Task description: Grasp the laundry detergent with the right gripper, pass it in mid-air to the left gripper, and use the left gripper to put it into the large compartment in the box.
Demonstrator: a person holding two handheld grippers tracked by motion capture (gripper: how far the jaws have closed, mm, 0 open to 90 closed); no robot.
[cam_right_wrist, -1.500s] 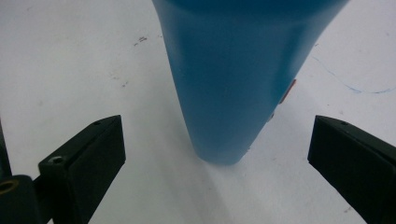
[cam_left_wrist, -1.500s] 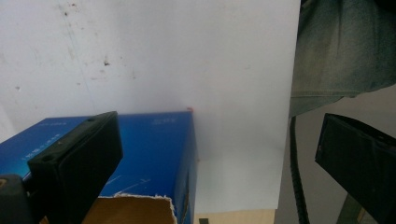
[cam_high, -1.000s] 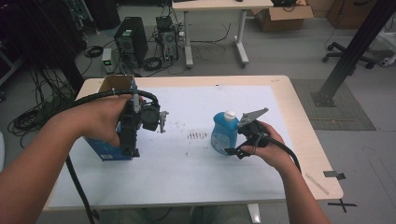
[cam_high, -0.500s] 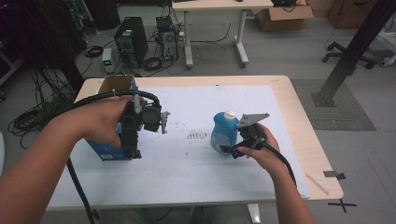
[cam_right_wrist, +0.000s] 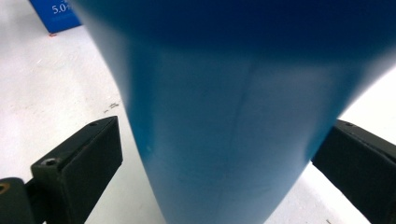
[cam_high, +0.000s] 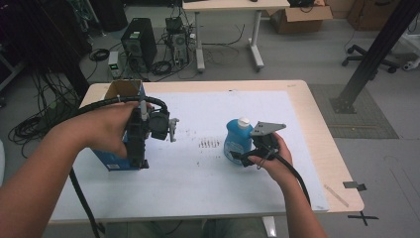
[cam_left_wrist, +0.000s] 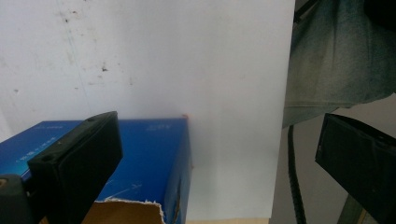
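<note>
Between wide jaws, blue bottle [cam_right_wrist: 233, 116]; box [cam_high: 119, 158] apart.

I see the blue bottle [cam_high: 236, 143] standing upright on the white table sheet, right of centre, its white cap on top; in my right gripper view its smooth blue body [cam_right_wrist: 233, 116] rises close between the two jaws, with a gap on each side. The blue cardboard box [cam_high: 119, 159] stands at the sheet's left edge, top flaps open, brown inside, torn rim [cam_left_wrist: 140, 205].
</note>
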